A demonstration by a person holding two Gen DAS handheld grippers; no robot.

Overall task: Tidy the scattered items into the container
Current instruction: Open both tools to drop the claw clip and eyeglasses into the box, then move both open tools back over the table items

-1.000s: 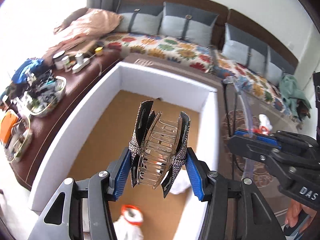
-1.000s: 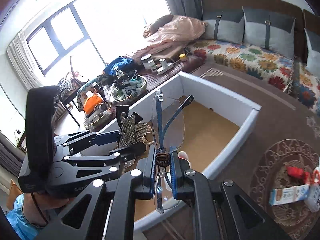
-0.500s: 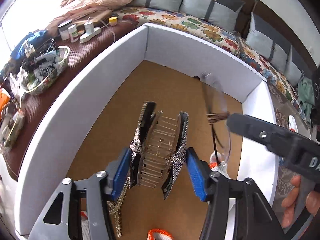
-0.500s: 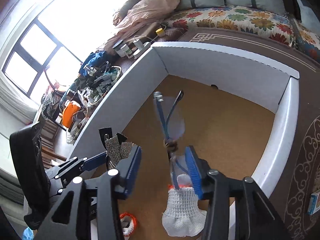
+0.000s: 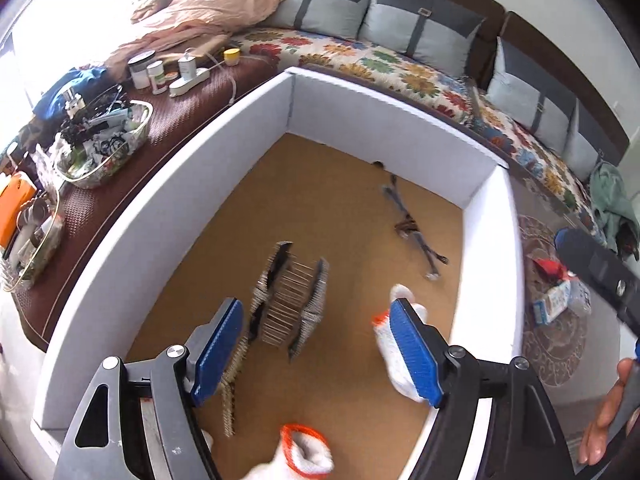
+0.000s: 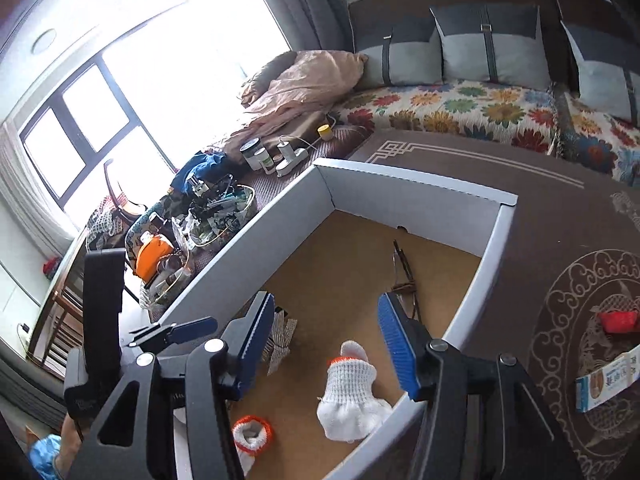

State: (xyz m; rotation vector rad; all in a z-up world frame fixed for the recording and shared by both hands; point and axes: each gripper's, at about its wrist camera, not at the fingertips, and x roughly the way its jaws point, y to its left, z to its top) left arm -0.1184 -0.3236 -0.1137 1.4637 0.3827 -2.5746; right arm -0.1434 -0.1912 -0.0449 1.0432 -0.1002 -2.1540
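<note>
Overhead, two handheld claws hang above a white-walled container (image 5: 192,184) with a brown cardboard floor. The left claw (image 5: 316,344) is spread wide and grips nothing; its blue pads (image 5: 218,344) stand well apart. Between and just beyond them a rhinestone hair clip (image 5: 290,304) appears blurred over the container floor, touching neither pad; whether it rests on the floor cannot be told. A beaded strip (image 5: 230,396) lies on the floor near the left pad.

The right claw (image 6: 326,344) is likewise released, its blue pads (image 6: 396,348) apart with nothing between them. Past its fingertips a pair of glasses (image 6: 404,276) lies flat on the container floor, toward the far wall. In the left wrist view the same glasses (image 5: 412,228) lie near the right wall.

Two white knit gloves with orange cuffs are also inside the container: one glove (image 6: 352,396) lies against the right wall below the right claw, and a second glove (image 6: 250,436) lies at the near end.

Outside the container, on a brown patterned bench (image 6: 560,248), sit a small carton (image 6: 606,382) and a red object (image 6: 618,320). A floral-covered sofa (image 6: 460,108) with grey cushions runs behind. To the left, a glass bowl of clutter (image 5: 104,144) and several jars (image 5: 148,70) stand on a dark mat.
</note>
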